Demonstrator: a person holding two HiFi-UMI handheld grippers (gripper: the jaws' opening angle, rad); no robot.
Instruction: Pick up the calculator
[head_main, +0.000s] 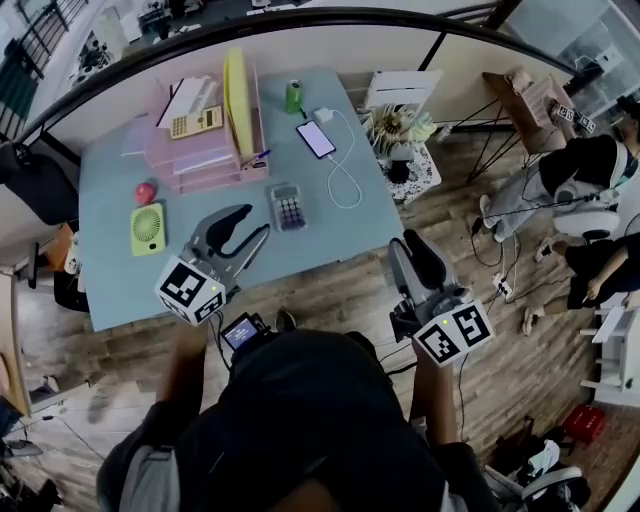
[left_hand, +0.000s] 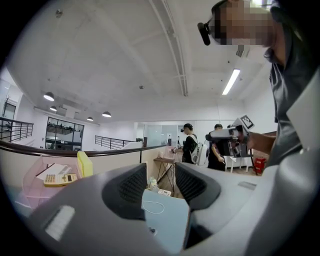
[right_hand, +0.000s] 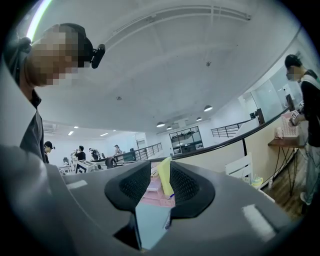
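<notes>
Bright, even light comes from round ceiling lamps (left_hand: 48, 96) and a strip light (left_hand: 231, 81), both glaring white. Shadows on the table (head_main: 120, 270) are soft and faint. All views bow strongly, with black corners in the gripper views; the near bodies of the left tool (left_hand: 159, 182) and right tool (right_hand: 160, 177) are blurred.

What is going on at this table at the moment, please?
A person holds a gripper in each hand over a blue table. The left gripper hovers open just left of the small grey calculator, which lies flat on the table, not yet touched. The right gripper, also open and empty, hangs beyond the table's near edge.
</notes>
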